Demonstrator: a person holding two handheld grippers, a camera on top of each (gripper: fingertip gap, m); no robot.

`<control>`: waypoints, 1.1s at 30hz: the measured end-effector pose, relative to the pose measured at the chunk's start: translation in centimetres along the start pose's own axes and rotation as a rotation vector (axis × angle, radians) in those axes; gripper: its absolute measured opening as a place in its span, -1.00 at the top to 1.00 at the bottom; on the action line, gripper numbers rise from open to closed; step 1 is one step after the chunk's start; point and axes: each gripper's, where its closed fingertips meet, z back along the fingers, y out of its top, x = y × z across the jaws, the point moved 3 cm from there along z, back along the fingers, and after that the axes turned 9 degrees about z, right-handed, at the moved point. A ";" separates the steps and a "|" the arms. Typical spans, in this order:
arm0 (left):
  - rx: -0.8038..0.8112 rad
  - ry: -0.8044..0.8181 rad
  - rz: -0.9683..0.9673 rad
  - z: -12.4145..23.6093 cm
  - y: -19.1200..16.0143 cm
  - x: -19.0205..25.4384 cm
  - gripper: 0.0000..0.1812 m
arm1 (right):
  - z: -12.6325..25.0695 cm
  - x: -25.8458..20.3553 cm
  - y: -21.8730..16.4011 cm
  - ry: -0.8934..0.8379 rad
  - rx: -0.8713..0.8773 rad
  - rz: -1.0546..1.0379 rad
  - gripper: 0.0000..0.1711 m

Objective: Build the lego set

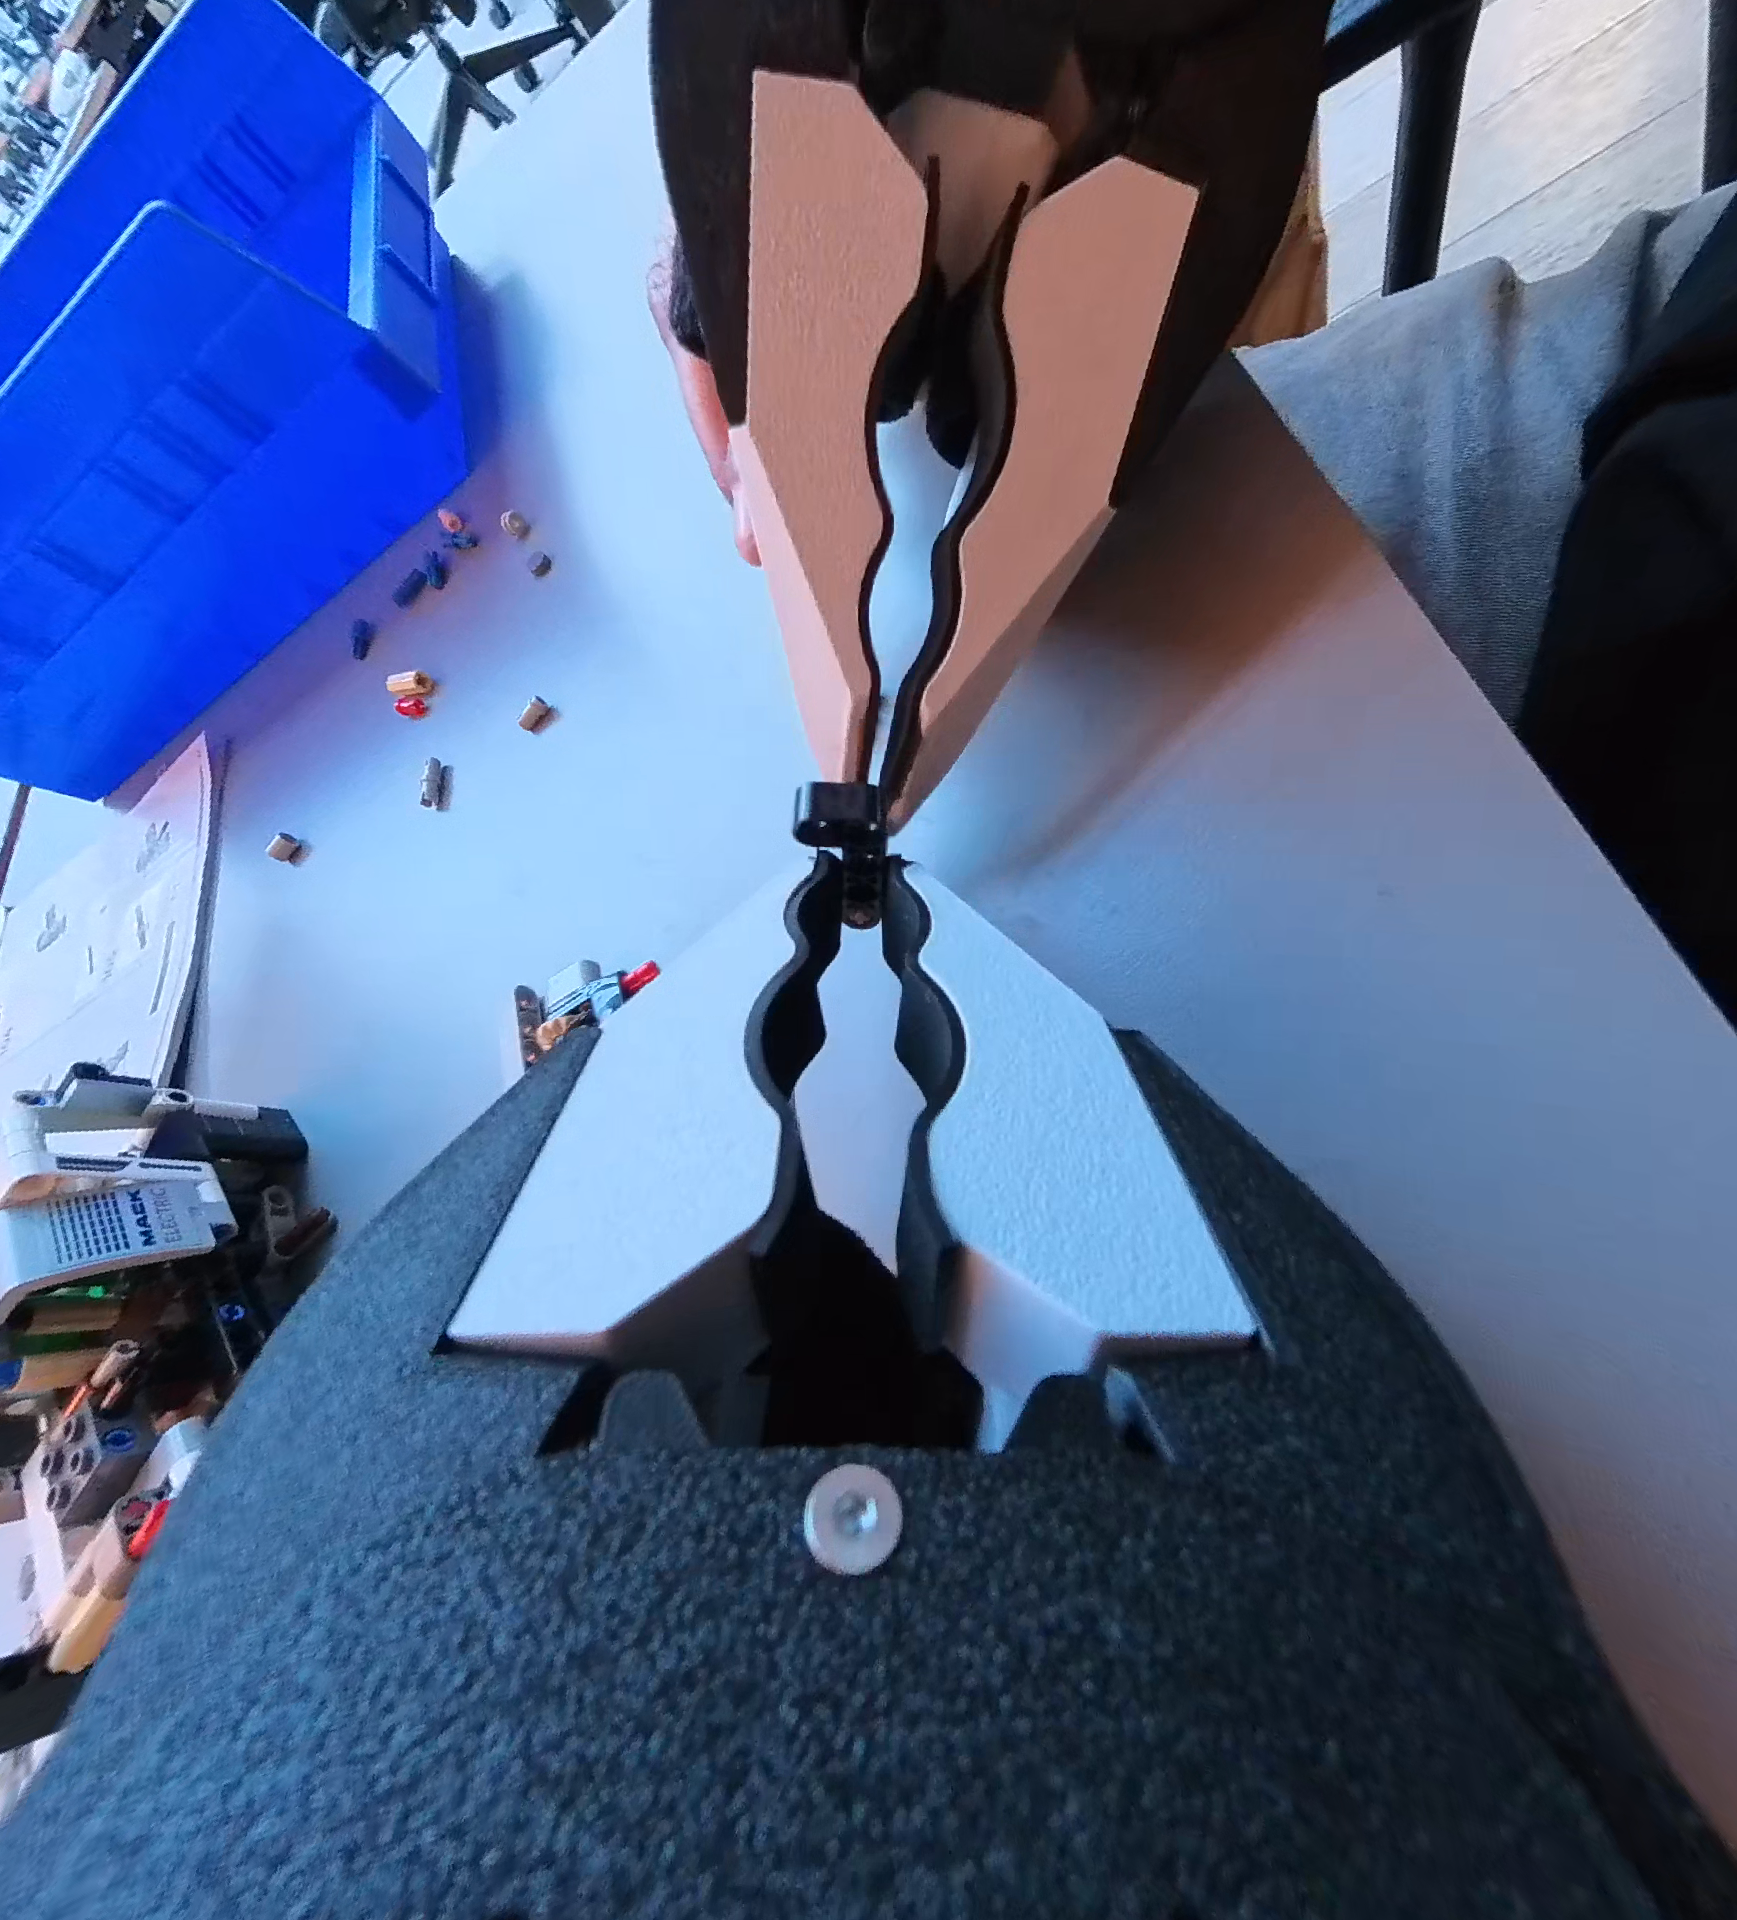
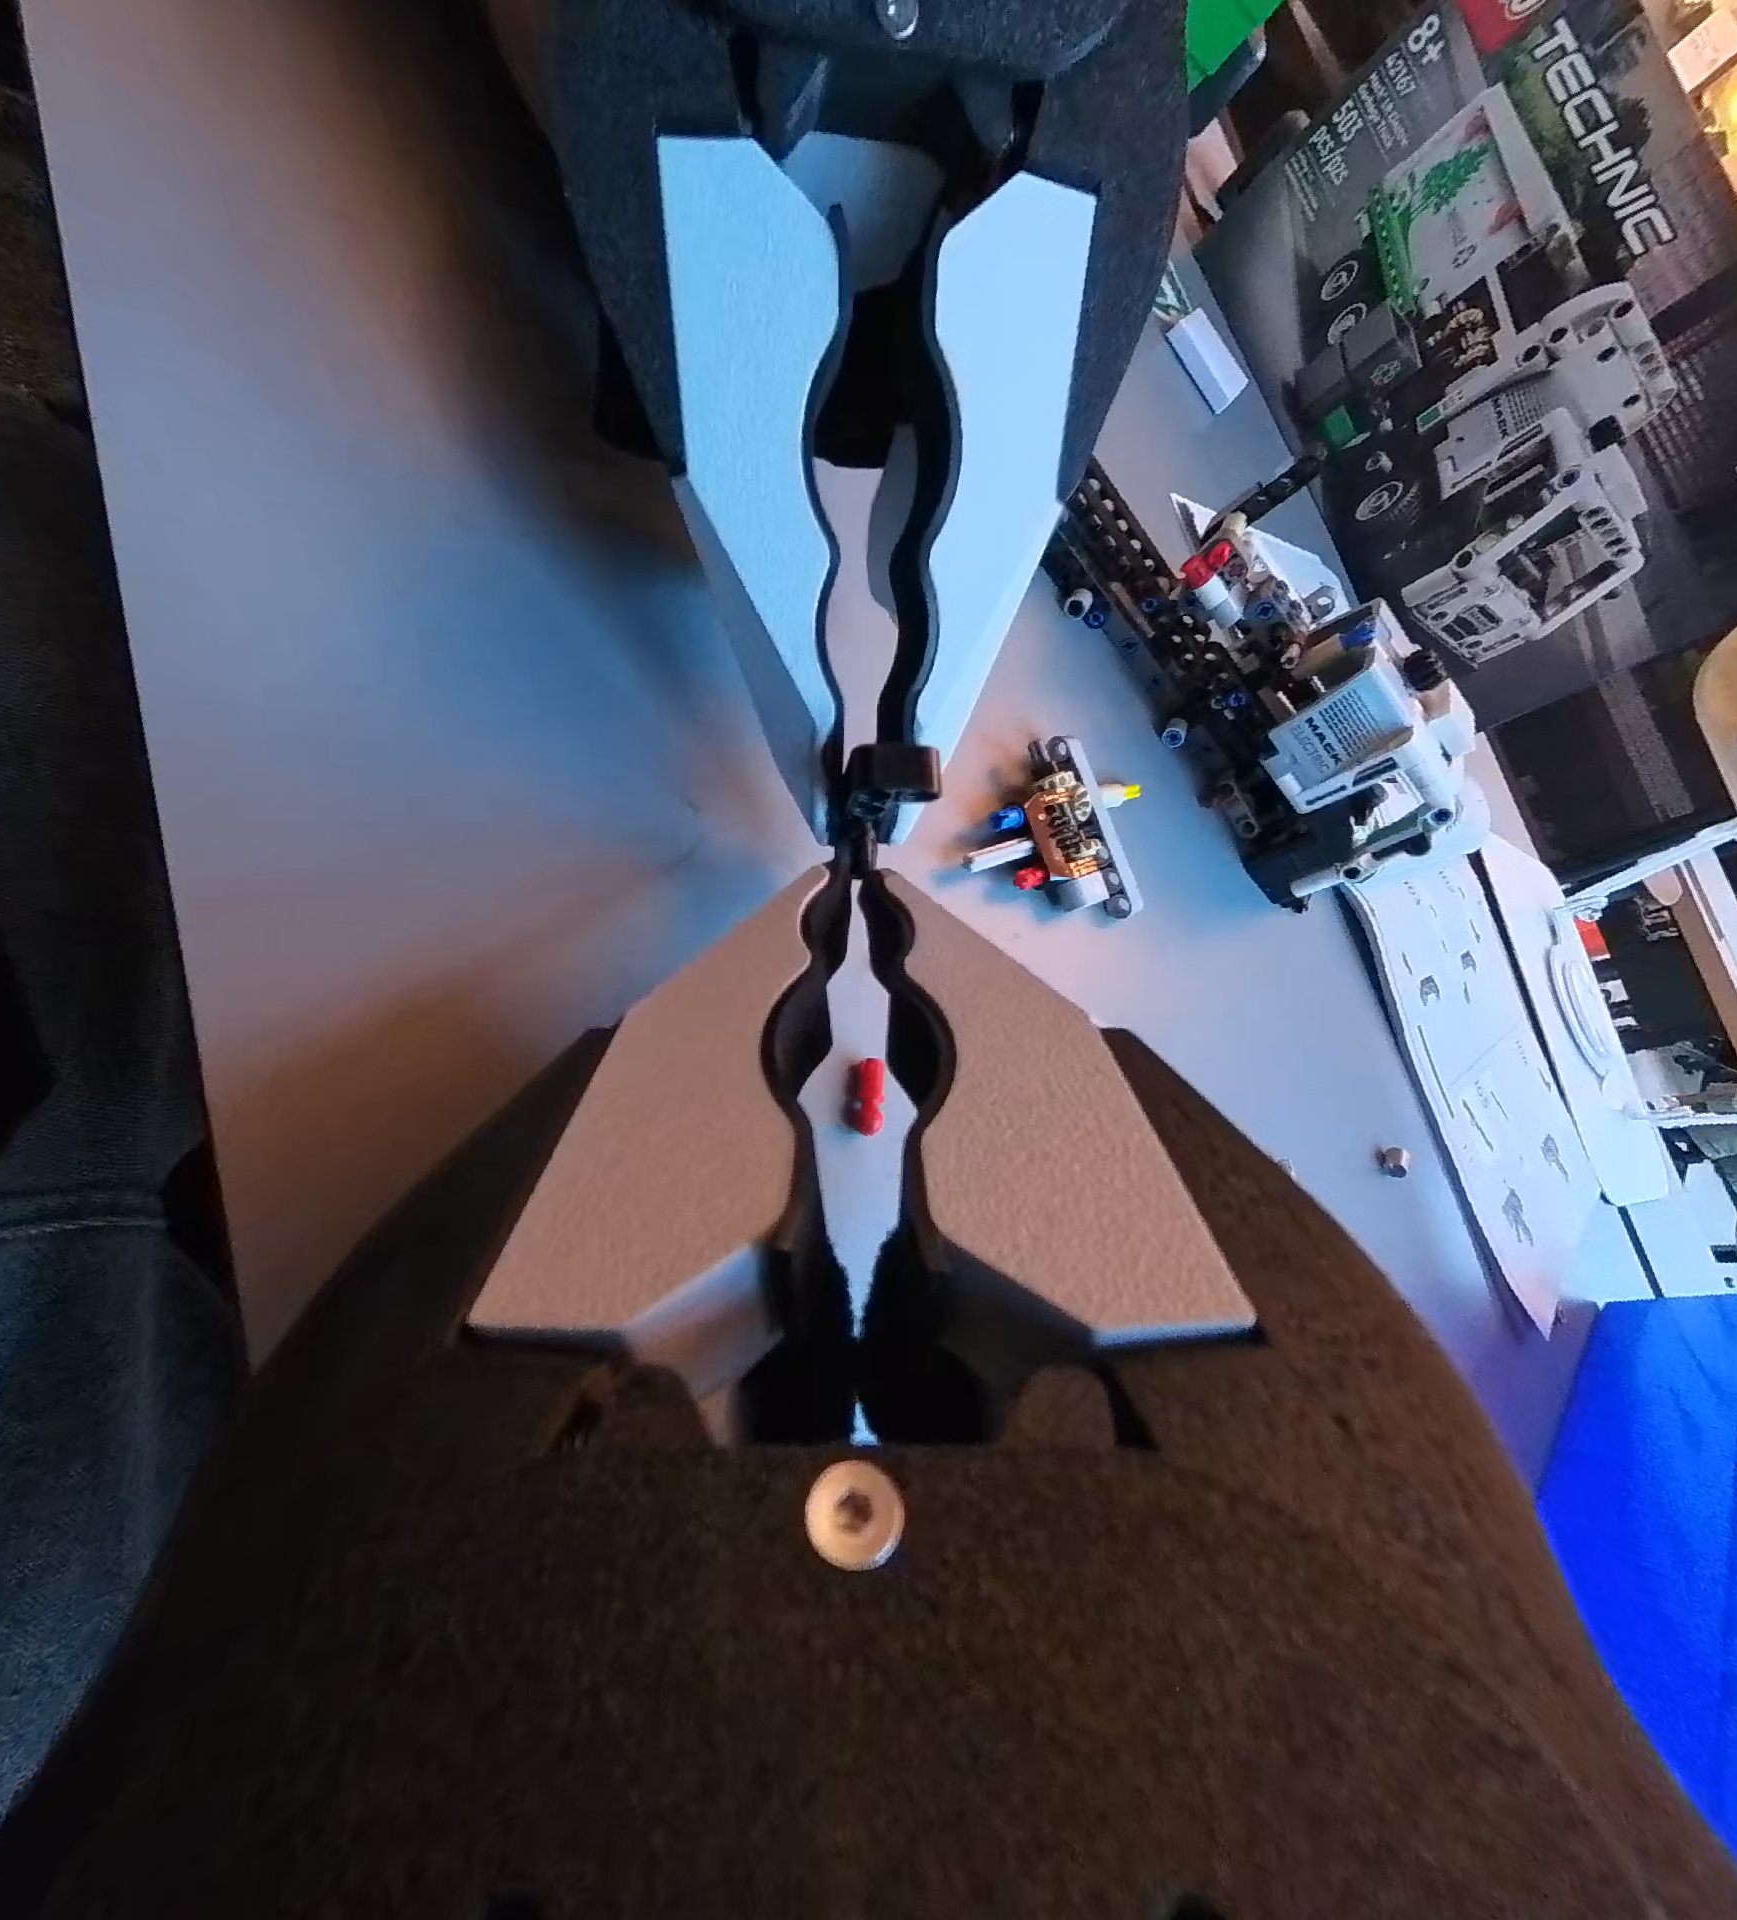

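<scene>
Over a white tabletop (image 1: 1259,935), the two handheld grippers meet tip to tip. In the left wrist view, the left gripper (image 1: 859,891) with pale fingers and wavy black pads reaches from 6 o'clock, its jaws nearly closed on a small black pin-like lego piece (image 1: 859,883). The right gripper (image 1: 869,784) comes down from 12 o'clock, its jaws pinched almost together on a short black lego connector (image 1: 836,810) that lies crosswise and touches the pin-like piece. The right wrist view shows the same meeting mirrored: the right gripper (image 2: 856,871) at 6 o'clock, the left gripper (image 2: 859,800) at 12 o'clock, and the black connector (image 2: 890,774) between their tips. A small red lego piece (image 2: 865,1093) lies on the table, seen through the gap in the right gripper's fingers. At 3 o'clock from the tips sits a small grey sub-assembly with red, blue and yellow pins (image 2: 1077,831), and farther toward 2 o'clock the partly built white and black lego truck (image 2: 1300,727), with a printed lego box (image 2: 1529,343) behind it. An open instruction booklet (image 2: 1456,1049) lies at 4 o'clock. In the left wrist view, loose tan, blue and red pins (image 1: 428,665) are scattered at 10 o'clock beside a blue plastic bin (image 1: 178,436).
</scene>
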 end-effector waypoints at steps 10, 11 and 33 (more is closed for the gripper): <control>-0.021 -0.004 0.006 -0.3 0.0 0.0 0.94 | -0.1 -0.1 0.0 0.006 -0.012 -0.002 0.98; -0.021 -0.003 0.010 -0.3 0.0 0.0 0.94 | -0.2 0.0 -0.1 0.006 -0.013 -0.007 0.98; 0.212 -0.039 0.667 2.9 1.0 -5.2 0.94 | 2.9 1.1 -2.7 0.102 -0.071 -0.558 0.83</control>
